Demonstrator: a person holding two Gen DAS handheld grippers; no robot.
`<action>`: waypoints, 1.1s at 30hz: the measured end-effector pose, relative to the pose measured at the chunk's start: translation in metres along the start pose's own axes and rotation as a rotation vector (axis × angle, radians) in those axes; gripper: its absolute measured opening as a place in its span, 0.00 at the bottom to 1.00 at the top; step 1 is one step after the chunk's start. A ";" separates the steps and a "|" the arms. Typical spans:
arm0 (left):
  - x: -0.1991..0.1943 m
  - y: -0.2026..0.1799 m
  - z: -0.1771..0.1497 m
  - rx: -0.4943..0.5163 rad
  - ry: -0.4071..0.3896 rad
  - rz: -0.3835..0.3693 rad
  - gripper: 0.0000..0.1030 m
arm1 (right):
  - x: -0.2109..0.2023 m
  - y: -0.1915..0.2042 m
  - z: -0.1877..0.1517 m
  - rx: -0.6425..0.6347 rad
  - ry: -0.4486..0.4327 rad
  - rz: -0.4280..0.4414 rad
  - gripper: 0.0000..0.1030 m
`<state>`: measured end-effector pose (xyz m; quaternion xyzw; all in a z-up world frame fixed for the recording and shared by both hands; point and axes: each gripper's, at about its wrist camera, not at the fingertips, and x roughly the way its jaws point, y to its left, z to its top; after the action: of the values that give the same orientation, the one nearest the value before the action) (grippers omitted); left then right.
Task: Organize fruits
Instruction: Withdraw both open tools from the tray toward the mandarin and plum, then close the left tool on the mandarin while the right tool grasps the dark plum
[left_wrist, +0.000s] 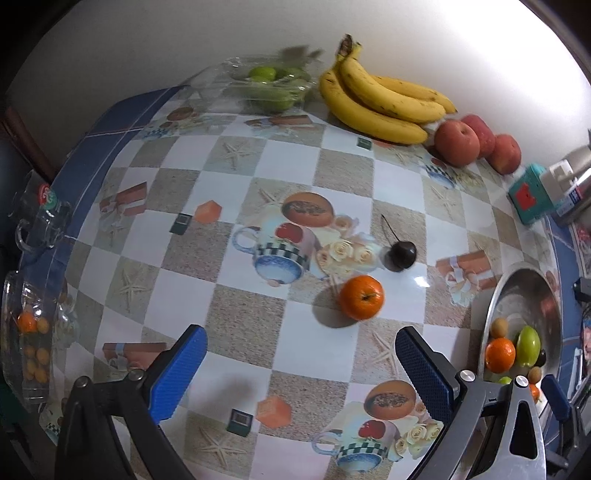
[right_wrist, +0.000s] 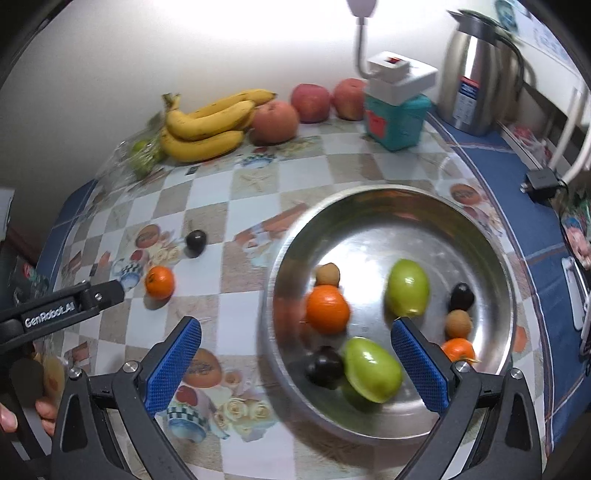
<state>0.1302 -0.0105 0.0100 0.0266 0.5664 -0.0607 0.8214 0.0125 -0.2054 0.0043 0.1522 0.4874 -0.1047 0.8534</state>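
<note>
**Inspector:** While your left hand-held gripper hovers over the tabletop, its blue fingers stand wide apart and grip nothing. One small orange lies loose just ahead of it, slightly toward the right finger, not touching either. A dark cherry with its stem sits just beyond the orange.

**Operator:** And my right one?

**Inspector:** Your right hand-held gripper is likewise spread wide and empty, poised above the near rim of the steel bowl. Between its fingers you have a green fruit and a dark fruit lying in the bowl. Further in rest an orange, a second green fruit, and several smaller pieces.

**Operator:** Anything along the wall?

**Inspector:** Bananas and apples lie there, well apart from both grippers.
</note>
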 end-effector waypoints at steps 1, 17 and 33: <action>-0.001 0.006 0.002 -0.015 -0.006 0.000 1.00 | 0.000 0.004 0.000 -0.008 -0.001 0.010 0.99; 0.011 0.038 0.017 -0.112 -0.016 -0.025 1.00 | 0.014 0.055 0.007 -0.090 0.012 0.060 0.99; 0.023 0.057 0.030 -0.207 -0.050 -0.064 1.00 | 0.039 0.067 0.035 -0.029 0.053 0.045 0.99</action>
<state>0.1735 0.0410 -0.0021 -0.0780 0.5496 -0.0290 0.8312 0.0817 -0.1573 -0.0020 0.1533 0.5077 -0.0745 0.8445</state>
